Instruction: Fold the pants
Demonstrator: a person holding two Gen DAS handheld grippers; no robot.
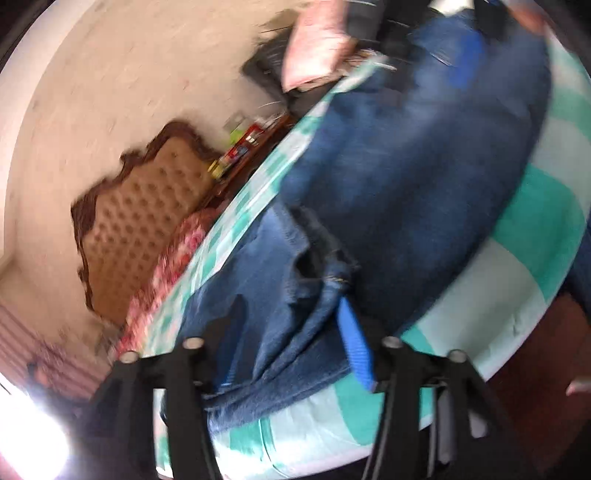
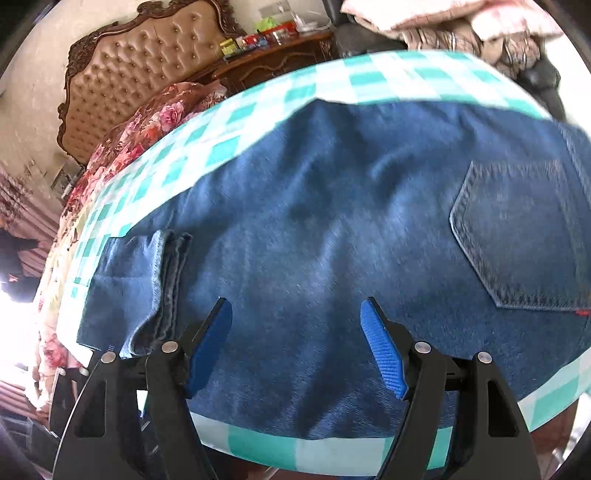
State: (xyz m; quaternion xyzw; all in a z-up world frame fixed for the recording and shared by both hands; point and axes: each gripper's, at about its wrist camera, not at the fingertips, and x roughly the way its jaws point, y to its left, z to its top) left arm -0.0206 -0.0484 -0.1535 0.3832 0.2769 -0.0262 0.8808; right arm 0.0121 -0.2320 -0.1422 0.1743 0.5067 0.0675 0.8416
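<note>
Where the checked cloth [image 2: 258,107] in teal and white covers the tabletop, we find the pants [image 2: 332,221], blue denim, lying folded across most of it. In the right wrist view a back pocket [image 2: 517,236] faces up at the right, and the leg hems [image 2: 162,280] lie stacked at the left, near the cloth's near edge.

We note the right gripper [image 2: 297,343] held above the near part of the denim, its blue pads spread wide with bare fabric showing between them; the pads press on nothing.

The left wrist view is tilted and blurred. There we see the left gripper [image 1: 291,343] at the hem end of the pants [image 1: 406,166]. Its jaws stand apart, and a fold of denim lies in the gap beside the right-hand blue pad [image 1: 356,350]. We cannot tell whether that pad touches the cloth; the other pad is hidden behind the fabric.

Beyond the tabletop we record a tufted headboard [image 2: 140,70], a floral bedspread [image 2: 147,122], a dark wooden cabinet [image 2: 273,59] bearing small items, and pale bedding [image 2: 443,18] piled at the far right.
</note>
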